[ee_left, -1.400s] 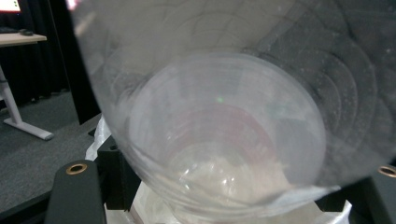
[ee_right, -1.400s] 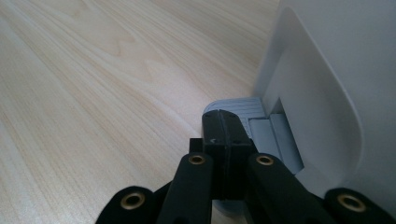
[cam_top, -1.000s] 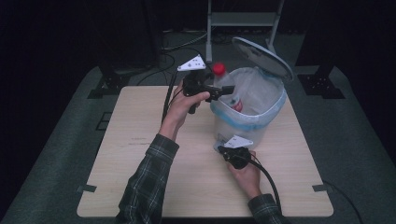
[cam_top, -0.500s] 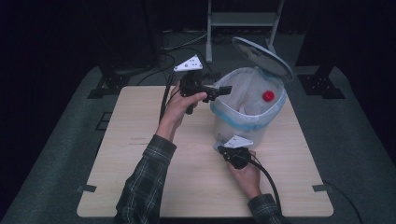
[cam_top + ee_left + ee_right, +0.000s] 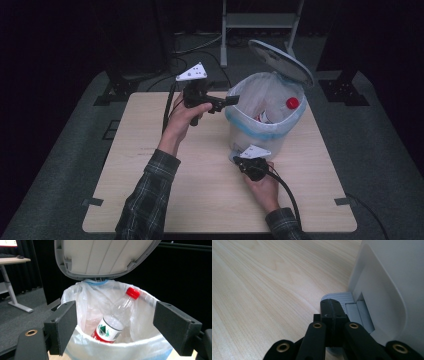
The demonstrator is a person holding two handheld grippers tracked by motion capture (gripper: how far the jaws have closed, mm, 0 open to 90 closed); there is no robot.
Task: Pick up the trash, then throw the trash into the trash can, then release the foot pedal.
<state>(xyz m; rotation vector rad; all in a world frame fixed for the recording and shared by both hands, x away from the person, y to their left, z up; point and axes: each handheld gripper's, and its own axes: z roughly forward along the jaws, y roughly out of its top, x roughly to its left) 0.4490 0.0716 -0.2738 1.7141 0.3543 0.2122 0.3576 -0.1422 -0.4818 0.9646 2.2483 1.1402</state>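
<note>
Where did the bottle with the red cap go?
The plastic bottle is inside the pedal bin, leaning on the white bag liner with its red cap up, under the raised lid at the table's far right.

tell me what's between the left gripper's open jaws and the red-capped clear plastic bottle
Nothing but air and the bin's white liner rim; the left gripper faces the bottle in the left gripper view.
</note>
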